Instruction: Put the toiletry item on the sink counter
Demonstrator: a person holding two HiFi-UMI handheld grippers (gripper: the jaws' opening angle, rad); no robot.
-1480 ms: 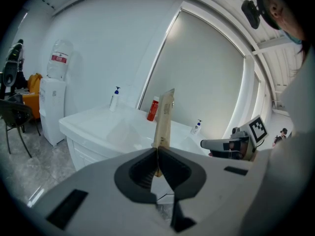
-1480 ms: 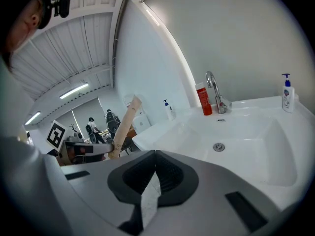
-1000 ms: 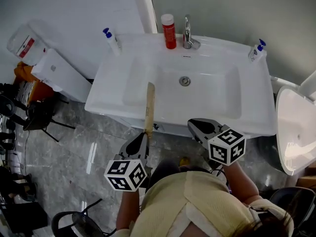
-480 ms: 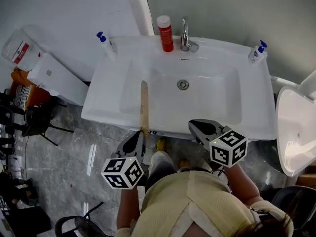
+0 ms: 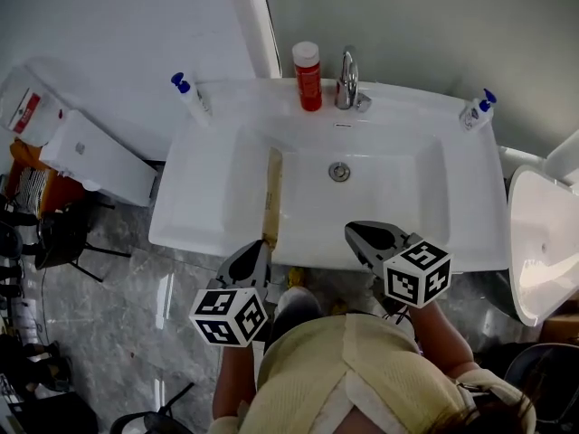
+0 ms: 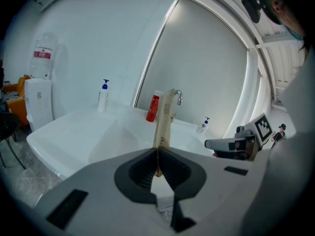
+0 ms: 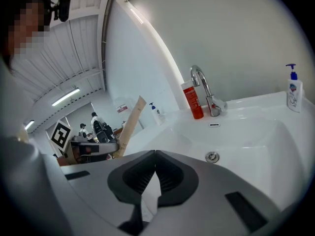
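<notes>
Now, from the head view, the left claw (image 5: pixel 264 245) sits at the front edge of the white sink (image 5: pixel 208 233), clamped on the near end of the tan toiletry item (image 5: pixel 272 191). That long flat piece reaches away from the person, over the line where the bench's flat left ledge meets the basin. Whether its far end touches the porcelain cannot be told. The right claw (image 5: pixel 353 231) is at the front rim further right, well apart from the item. At the back stand a red bottle (image 5: pixel 307 63) just beside the faucet (image 5: pixel 346 80), a pump bottle (image 5: pixel 188 98) at the left corner and a small pump bottle (image 5: pixel 475 111) at the right corner.

The left gripper view shows the left claw (image 6: pixel 157 154) shut tight on the toiletry item (image 6: pixel 165 117), which rises tilted in front of the faucet (image 6: pixel 176 96) and the red bottle (image 6: pixel 154 107). The right claw (image 6: pixel 216 144) shows at the right.

The right gripper view has the right claw (image 7: pixel 155 154) closed with nothing between its jaws, over the basin near the drain (image 7: pixel 212 157). The item (image 7: pixel 129 124) leans at the left.
</notes>
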